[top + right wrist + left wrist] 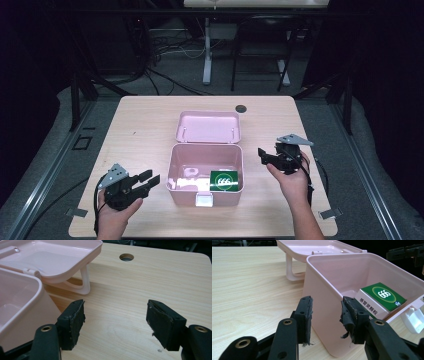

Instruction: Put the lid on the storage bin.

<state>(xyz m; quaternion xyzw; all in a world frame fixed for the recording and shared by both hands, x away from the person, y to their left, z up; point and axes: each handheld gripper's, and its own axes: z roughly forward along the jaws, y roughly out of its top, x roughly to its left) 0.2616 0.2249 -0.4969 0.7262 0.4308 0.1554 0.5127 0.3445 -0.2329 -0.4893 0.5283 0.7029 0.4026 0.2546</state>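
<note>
Pale wooden table (140, 130) under dim light — a pink box (205, 176) at its centre, lid (209, 126) thrown back toward twelve o'clock, a green carton (224, 180) inside. Left gripper (150, 181) at eight o'clock, right gripper (261, 154) at three — both released, empty.

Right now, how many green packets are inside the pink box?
1. The green packet lies on the floor of the pink box, in its front right corner as the high view shows it. Nothing else green is seen inside.
</note>
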